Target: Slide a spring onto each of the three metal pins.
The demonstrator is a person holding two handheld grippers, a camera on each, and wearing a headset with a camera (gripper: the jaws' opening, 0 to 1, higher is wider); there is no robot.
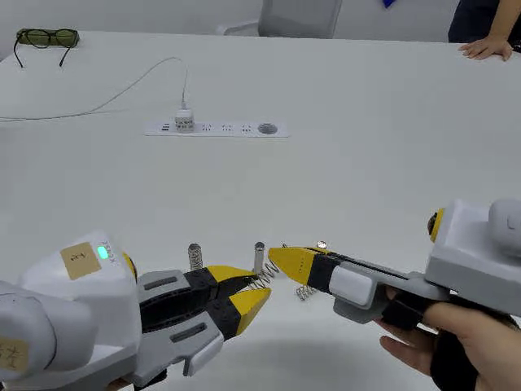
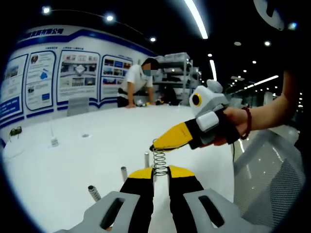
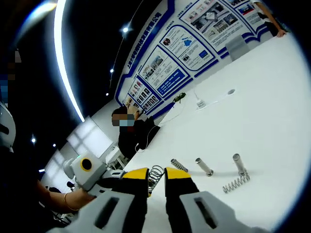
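Pinching one spring [image 2: 159, 159], left gripper [image 2: 160, 171], right gripper [image 3: 156, 173]

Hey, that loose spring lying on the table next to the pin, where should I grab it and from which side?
Pinch the loose spring across its middle coils, coming down from above. It lies flat on its side with one end by a bare pin, so an end-on approach would likely meet the pin.

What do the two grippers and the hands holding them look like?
Both the left gripper and the right gripper have yellow wedge jaws on black bases and grey-white bodies with a round yellow disc. The left carries a green light and a tan sticker. A red bracelet circles the right wrist.
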